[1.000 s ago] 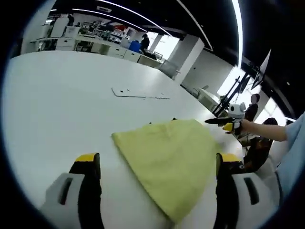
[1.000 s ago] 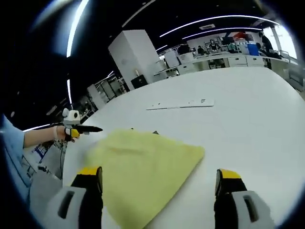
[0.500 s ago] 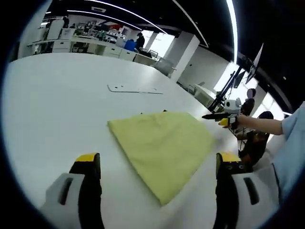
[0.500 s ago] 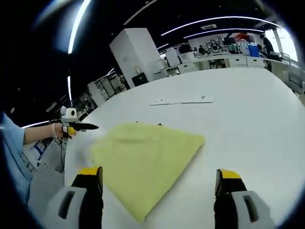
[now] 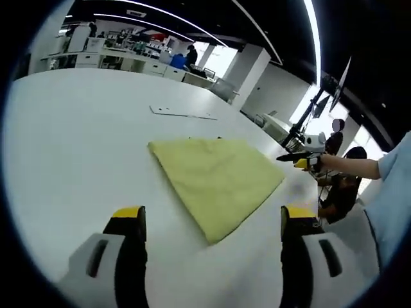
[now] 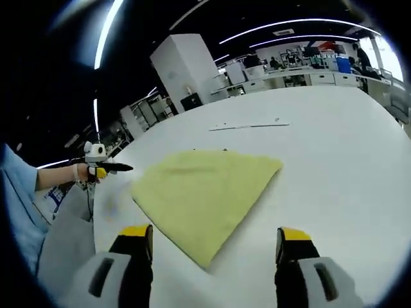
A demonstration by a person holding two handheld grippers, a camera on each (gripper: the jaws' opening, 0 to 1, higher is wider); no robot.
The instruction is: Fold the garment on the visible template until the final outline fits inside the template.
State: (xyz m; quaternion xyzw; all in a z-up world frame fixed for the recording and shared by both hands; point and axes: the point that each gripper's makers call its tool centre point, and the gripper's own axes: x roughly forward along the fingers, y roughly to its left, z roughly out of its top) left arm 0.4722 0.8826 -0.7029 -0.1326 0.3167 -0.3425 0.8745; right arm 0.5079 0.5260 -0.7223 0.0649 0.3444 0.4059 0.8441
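Yellow garment [image 5: 215, 181] lies folded flat on white counter [image 5: 70, 141], roughly four-sided, one corner pointing toward the cameras. Same garment in right gripper view [image 6: 202, 192]. Left tool [image 5: 209, 224] above counter, jaws apart, nothing btwn them, garment ahead, not touching. Right tool [image 6: 215, 240] likewise jaws apart, empty, short of cloth's near corner. Thin pale strip [image 5: 183, 113] on counter beyond garment, well apart. Dark bit at garment's far edge, too small to tell.
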